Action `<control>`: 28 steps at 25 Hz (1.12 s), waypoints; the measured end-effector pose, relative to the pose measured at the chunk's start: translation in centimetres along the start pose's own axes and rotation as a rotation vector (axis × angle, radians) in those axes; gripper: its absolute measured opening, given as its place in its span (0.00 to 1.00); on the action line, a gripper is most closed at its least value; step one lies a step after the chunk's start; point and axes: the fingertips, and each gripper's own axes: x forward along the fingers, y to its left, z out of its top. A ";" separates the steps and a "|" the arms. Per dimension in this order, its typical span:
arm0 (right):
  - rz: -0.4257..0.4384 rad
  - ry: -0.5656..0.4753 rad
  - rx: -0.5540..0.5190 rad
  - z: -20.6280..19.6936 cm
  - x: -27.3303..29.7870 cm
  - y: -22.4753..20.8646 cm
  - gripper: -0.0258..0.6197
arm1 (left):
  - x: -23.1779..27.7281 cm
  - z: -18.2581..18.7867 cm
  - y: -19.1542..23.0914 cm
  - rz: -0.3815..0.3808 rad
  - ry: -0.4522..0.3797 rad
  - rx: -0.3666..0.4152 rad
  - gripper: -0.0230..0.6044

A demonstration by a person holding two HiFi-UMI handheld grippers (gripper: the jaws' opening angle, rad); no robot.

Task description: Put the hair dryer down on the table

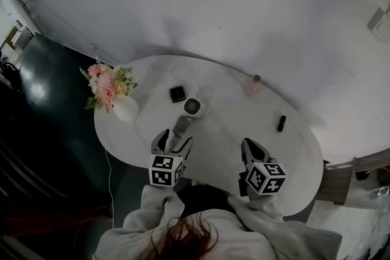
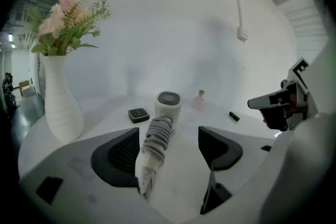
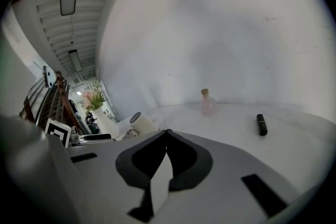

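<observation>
Both arms reach forward side by side in light sleeves [image 1: 159, 209]. The left gripper [image 1: 173, 142] holds its fingers [image 2: 118, 157] spread wide apart. The right gripper [image 1: 252, 150] has its fingers [image 3: 184, 157] closed, tips meeting.

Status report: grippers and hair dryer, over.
Left gripper open, jaws either side of the handle. Right gripper shut, empty. Hair dryer lying on the table. Black box just beyond it, apart.

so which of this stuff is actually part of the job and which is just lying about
Job: hair dryer, table, left gripper with fingers open either side of it.
Lying about: vase of flowers, black square case, pink bottle, black tube, right gripper, shut.
</observation>
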 end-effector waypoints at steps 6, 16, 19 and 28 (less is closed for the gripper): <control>0.025 -0.001 -0.024 0.1 -1.4 0.7 0.12 | -2.5 -0.5 -0.7 0.019 -0.009 -0.034 0.55; 0.073 -0.004 -0.042 -0.5 -4.1 2.3 0.12 | -7.7 -0.7 -0.9 0.089 -0.065 -0.088 0.55; 0.101 -0.016 -0.062 -0.1 -4.8 3.3 0.12 | -9.6 -0.4 -1.0 0.100 -0.093 -0.105 0.55; 0.177 -0.065 -0.109 1.9 -5.3 6.1 0.12 | -14.8 0.9 -0.5 0.137 -0.178 -0.140 0.55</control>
